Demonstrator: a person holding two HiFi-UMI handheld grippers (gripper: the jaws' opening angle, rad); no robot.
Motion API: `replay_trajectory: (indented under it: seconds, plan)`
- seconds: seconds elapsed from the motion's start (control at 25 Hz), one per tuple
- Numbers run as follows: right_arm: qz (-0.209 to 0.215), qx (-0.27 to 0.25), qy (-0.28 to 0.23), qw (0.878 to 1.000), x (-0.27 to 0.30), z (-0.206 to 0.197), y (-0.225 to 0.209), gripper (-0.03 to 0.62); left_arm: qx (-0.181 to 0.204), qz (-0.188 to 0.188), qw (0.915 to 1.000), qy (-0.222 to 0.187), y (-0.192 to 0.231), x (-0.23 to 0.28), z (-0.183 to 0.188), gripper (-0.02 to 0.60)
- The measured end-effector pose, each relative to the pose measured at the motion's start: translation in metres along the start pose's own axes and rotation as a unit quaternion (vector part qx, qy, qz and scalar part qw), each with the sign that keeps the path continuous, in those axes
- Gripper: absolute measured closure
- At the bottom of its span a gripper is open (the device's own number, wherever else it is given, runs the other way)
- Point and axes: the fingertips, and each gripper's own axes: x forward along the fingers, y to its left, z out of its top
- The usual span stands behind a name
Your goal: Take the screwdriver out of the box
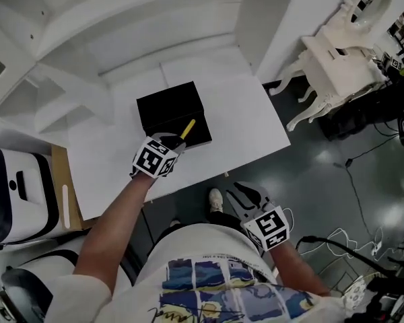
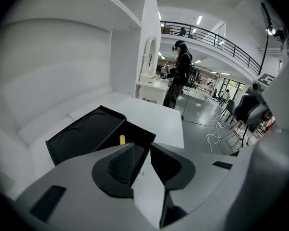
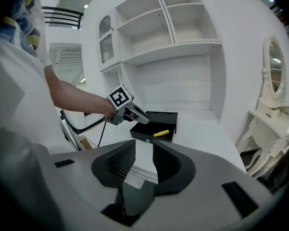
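Note:
A black box point(image 1: 170, 110) stands open on the white table point(image 1: 246, 123), its lid point(image 2: 82, 133) folded back. Inside lies the screwdriver, its yellow handle point(image 1: 187, 129) slanting toward the box's front edge. My left gripper point(image 1: 174, 140) hovers over the box's near left corner, jaws open, nothing between them; the yellow handle point(image 2: 122, 139) shows just beyond its fingertips. My right gripper point(image 1: 244, 195) is off the table's front edge, over the dark floor, open and empty. From there the right gripper view shows the box point(image 3: 159, 121), the screwdriver point(image 3: 160, 133) and the left gripper point(image 3: 142, 118) above them.
White shelving point(image 3: 173, 28) rises behind the table. A white dressing table with a mirror point(image 1: 343, 59) stands to the right. A white device on a cardboard sheet point(image 1: 17, 194) sits left. Cables point(image 1: 350, 241) lie on the floor. A person point(image 2: 178, 81) stands far off.

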Motion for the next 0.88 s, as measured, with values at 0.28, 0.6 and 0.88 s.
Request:
replay_trajectory:
  seconds: [0.28,0.6,0.88]
  plan:
    - [0.040,0.007,0.017,0.999,0.011,0.004,-0.063,0.464,-0.016,0.028,0.9959,0.084,0.035,0.073,0.003,0.472]
    - [0.042,0.016,0.028,0.999,0.015,-0.005,-0.115,0.464,-0.015,0.047,0.9835,0.174,0.053,0.111,-0.024,0.439]
    - [0.045,0.033,0.031,0.998,0.014,-0.010,-0.138,0.465,-0.005,0.067,0.9738,0.217,0.062,0.123,-0.042,0.439]
